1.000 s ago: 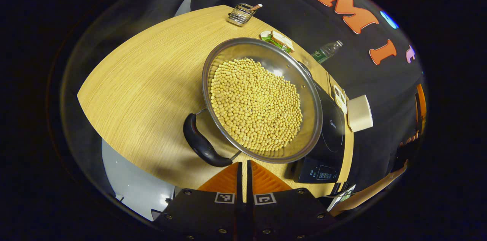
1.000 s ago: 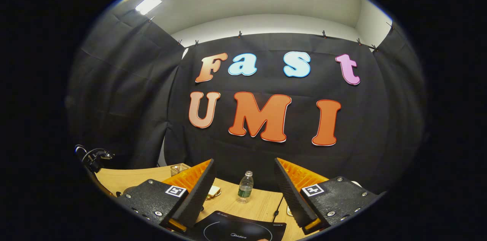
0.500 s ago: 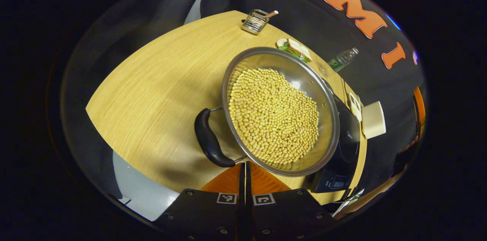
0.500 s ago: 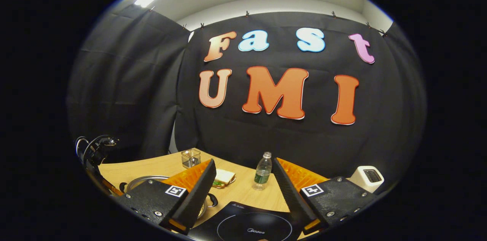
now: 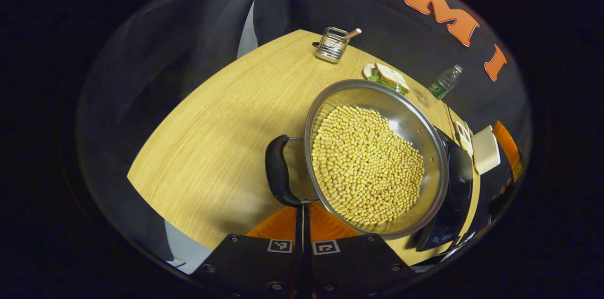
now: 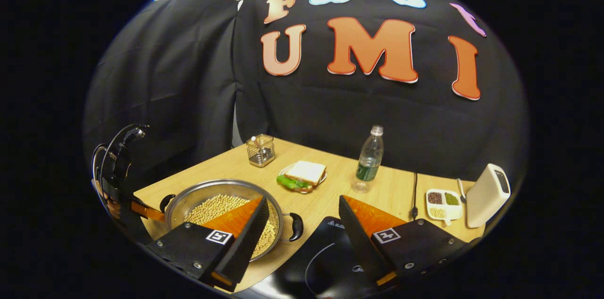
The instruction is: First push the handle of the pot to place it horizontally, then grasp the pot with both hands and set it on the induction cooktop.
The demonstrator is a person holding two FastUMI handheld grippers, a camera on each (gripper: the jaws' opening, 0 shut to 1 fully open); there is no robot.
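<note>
two tools: left tool (image 5: pixel 302 214) clenched, nudging pot (image 5: pixel 375 157) handle (image 5: pixel 278 171). right tool (image 6: pixel 302 223) spread. next: grip both handles.

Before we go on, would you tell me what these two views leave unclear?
- Left gripper view: the pot hides much of the induction cooktop; the left gripper may touch the pot handle, unclear.
- Right gripper view: the right gripper covers part of the pot; the divided dish is too small.
</note>
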